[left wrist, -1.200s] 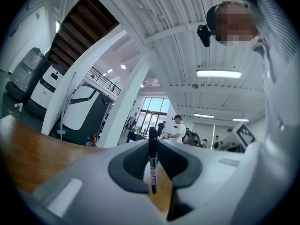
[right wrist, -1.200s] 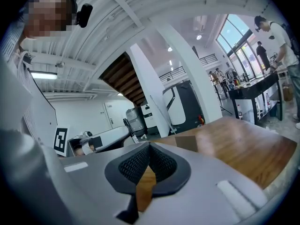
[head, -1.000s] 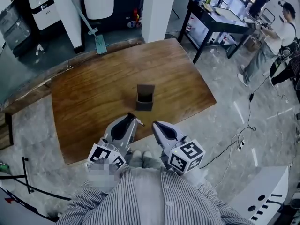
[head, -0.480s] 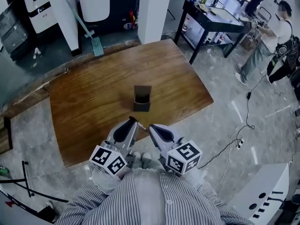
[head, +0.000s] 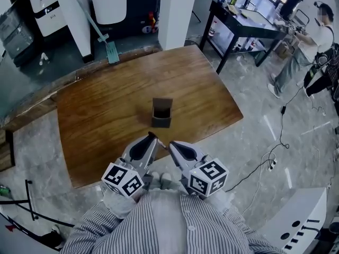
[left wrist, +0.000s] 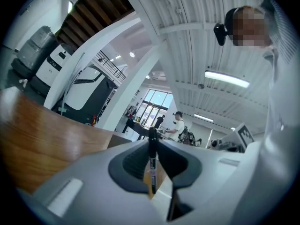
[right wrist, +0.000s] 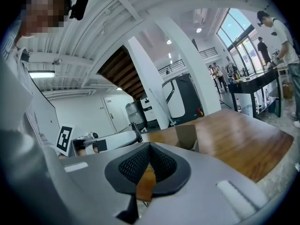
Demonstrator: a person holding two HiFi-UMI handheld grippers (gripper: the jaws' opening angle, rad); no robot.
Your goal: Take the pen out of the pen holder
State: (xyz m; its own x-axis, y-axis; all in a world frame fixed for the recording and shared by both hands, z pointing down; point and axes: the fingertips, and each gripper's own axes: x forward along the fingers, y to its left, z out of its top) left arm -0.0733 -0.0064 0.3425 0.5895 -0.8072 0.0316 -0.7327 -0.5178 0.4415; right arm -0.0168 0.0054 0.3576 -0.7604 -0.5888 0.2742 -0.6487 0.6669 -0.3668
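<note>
**1. Left gripper** [head: 152, 138]. Nearest the person's body, over the near edge of the table and aimed about level toward the holder. Its jaws were drawn in partway and clamped on the pen [left wrist: 152, 165]. The pen stood upright across the pads, with its top showing above the fingertips and its lower end hanging below. The hold sat around mid-barrel, which probably kept the pen from tipping or swinging.

**2. Right gripper** [head: 171, 144]. Just beside the left one, tips turned in toward it and tilted slightly down. The jaws were together with nothing between them, and only table wood showed through the gap behind the pads. It was judged idle, parked close by but out of the pen's way.

**3. Wooden table** [head: 95, 115]. A broad brown top, bare except for item 4.

**4. Pen holder** [head: 162, 112]. A dark square box with an open top, standing upright near the table's middle, beyond both grippers and apart from them. No pen stood out of it. With the pen in the left jaws and clear of the box, the removal was judged done.

**5. Background.** A mop [head: 108, 44] leaned beyond the far edge. A white column [head: 177, 9] rose behind the table. A black bench [head: 243, 23] stood at far right with people working at it.
</note>
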